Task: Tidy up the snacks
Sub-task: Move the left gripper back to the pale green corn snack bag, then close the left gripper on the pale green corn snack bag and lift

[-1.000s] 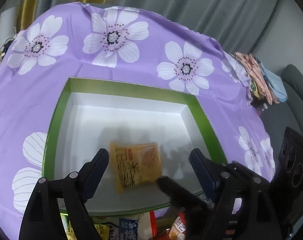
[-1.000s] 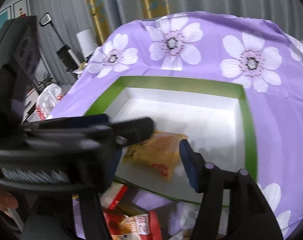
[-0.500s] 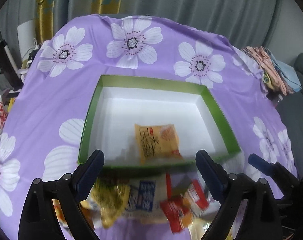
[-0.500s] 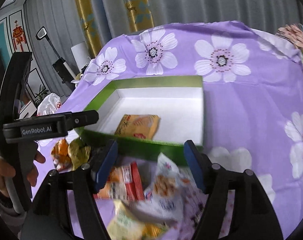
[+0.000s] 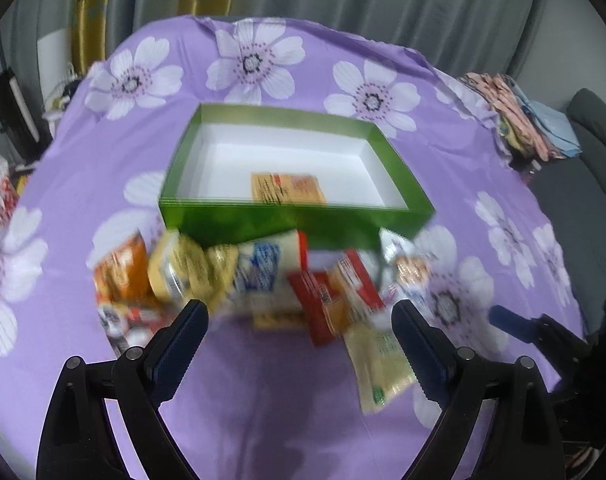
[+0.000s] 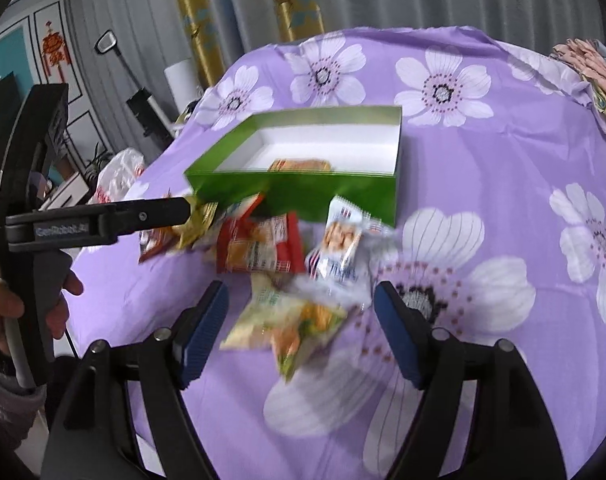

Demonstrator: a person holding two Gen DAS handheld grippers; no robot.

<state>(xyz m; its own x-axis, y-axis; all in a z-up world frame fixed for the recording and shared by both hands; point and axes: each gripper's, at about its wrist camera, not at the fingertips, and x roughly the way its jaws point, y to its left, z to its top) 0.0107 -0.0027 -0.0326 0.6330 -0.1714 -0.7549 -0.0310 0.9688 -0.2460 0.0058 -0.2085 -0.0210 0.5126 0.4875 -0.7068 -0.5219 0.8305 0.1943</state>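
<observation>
Beyond both spread, empty grippers, left gripper (image 5: 299, 330) and right gripper (image 6: 301, 310), loose snack packets (image 5: 263, 280) are lying before the green box (image 5: 295, 220) holding one orange packet (image 5: 289, 188), both grippers having pulled back from that box.

Light: soft, even indoor light, fairly bright, no glare.
Shadows: faint, under the green box (image 5: 295, 220).
Blur: snack packets (image 5: 263, 280) smeared by motion in both views; box edges slightly soft.
Distortion: strong fisheye bend, dark corners.
</observation>
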